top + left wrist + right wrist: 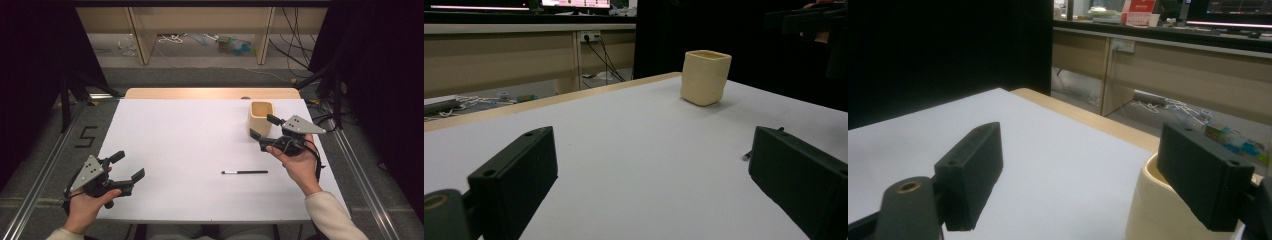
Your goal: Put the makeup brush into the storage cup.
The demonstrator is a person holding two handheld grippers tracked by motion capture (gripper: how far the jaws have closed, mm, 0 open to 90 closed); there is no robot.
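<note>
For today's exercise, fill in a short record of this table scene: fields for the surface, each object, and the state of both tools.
Surface: white table
Cup: cream cup, upright, far right part of the table
Pen: black pen, lying flat near the front, right of centre
Left tool: left tool open, holding nothing, near the front left corner
Right tool: right tool open, right next to the cup, not gripping it

The high view is looking forward and down from above the near edge of the table (200, 135), taking in its whole top. The left gripper view is sitting low near the near left corner, facing the cream cup (705, 77) across the table. The right gripper view is hovering right beside that cup (1158, 210), facing the far edge.
</note>
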